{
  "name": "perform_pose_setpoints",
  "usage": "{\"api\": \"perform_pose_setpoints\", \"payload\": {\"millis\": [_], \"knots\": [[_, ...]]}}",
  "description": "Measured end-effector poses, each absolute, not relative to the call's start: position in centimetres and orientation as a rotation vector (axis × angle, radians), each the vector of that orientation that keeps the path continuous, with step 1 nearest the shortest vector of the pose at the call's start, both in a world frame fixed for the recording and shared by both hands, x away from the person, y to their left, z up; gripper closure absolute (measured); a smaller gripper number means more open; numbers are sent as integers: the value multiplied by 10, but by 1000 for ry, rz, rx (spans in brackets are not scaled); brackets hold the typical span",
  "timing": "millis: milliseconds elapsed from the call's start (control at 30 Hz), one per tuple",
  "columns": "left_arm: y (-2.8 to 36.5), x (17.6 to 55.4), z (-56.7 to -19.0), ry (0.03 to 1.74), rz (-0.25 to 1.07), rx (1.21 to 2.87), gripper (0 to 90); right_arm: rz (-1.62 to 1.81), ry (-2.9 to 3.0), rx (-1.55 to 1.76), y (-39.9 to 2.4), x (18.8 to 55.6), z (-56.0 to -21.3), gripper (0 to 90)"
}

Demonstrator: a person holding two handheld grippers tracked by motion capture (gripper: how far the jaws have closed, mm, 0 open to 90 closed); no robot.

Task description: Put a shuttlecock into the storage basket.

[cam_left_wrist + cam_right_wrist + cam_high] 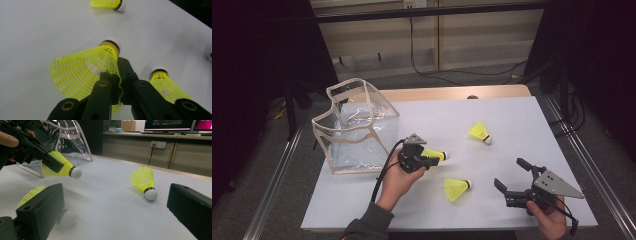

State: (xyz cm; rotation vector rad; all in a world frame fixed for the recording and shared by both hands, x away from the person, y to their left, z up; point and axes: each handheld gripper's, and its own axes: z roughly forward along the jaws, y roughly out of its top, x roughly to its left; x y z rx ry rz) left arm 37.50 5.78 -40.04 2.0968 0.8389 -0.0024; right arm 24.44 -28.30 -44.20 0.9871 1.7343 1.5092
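Observation:
My left gripper is shut on the skirt of a yellow shuttlecock with a white cork and holds it just above the white table. In the left gripper view the black jaws pinch the mesh skirt. The right gripper view shows that held shuttlecock in front of a clear bag. My right gripper stands open at the front right with nothing between its jaws. A second shuttlecock lies between the two grippers. A third shuttlecock lies farther back.
A clear plastic bag with beige trim stands open-topped at the table's left. Dark curtains flank the table, and cables run along the floor behind it. The right gripper view shows a counter with monitors beyond the table.

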Motion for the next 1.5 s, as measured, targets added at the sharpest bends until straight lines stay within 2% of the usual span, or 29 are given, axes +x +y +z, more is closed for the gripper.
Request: {"api": "perform_pose_setpoints", "payload": {"millis": [833, 1500], "knots": [[63, 386, -361, 850, -26, 2101, 888, 1520, 1734, 990, -284, 244, -442, 10], [76, 390, -336, 876, 15, 2093, 888, 1521, 1729, 1005, -285, 246, -443, 10]]}}
